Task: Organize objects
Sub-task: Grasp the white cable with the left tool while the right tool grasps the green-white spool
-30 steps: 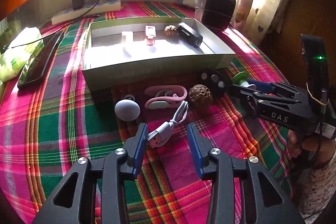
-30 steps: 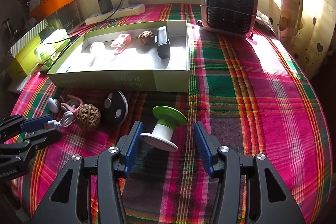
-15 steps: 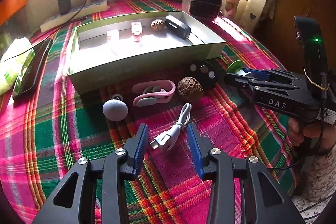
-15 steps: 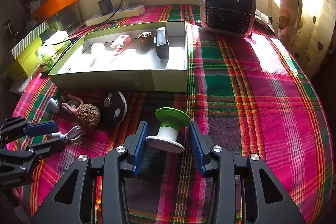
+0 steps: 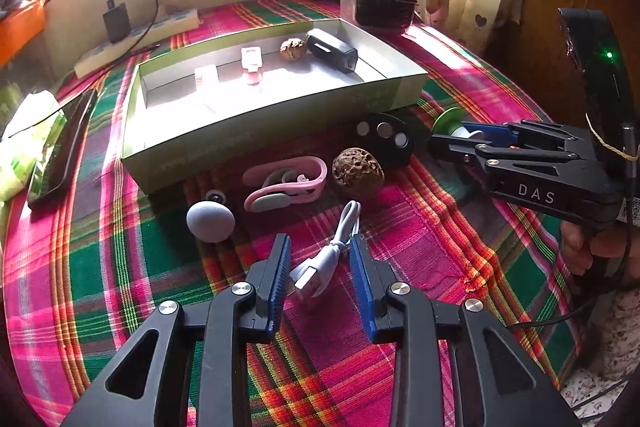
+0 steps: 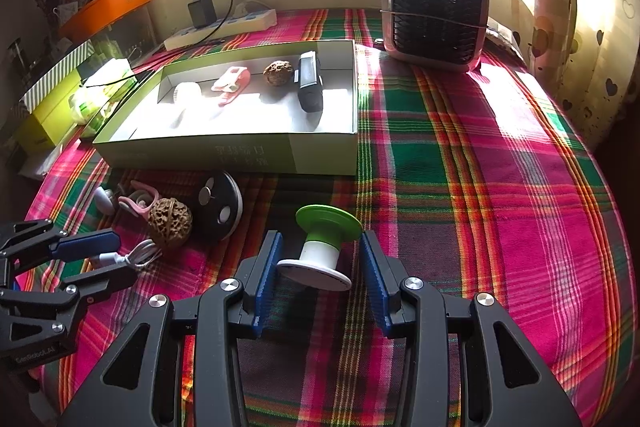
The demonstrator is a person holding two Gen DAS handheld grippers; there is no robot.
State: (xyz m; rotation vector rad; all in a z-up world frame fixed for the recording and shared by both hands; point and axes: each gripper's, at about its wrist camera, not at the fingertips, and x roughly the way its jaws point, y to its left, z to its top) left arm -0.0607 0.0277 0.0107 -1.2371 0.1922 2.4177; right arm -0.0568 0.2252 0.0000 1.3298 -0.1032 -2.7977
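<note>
**Both grippers bracketing their targets, box still ahead**

The left gripper (image 5: 320, 267) has the white USB cable (image 5: 328, 259) between its jaws, which have just been closing. The plug end sits between the blue pads, nearer the left one; the right pad looks close to the cord but firm contact isn't clear, so I read it as not yet pinched. The cable's long axis runs away from the jaws, angling up toward the walnut (image 5: 357, 173), so the pads close across it, not along it.

The right gripper (image 6: 320, 267) straddles the green-and-white spool (image 6: 322, 247), which lies tilted on the plaid tablecloth (image 6: 500, 207), green flange away from the camera. Its jaws have narrowed too and stand half-spread; the left pad looks to touch the white flange, while a gap shows at the right pad.

The green box (image 6: 240, 155) (already holding a walnut, clips and a black device) lies beyond both, up and to the left of the spool. Each hand is nearest its own item; no crossing looks necessary.
</note>
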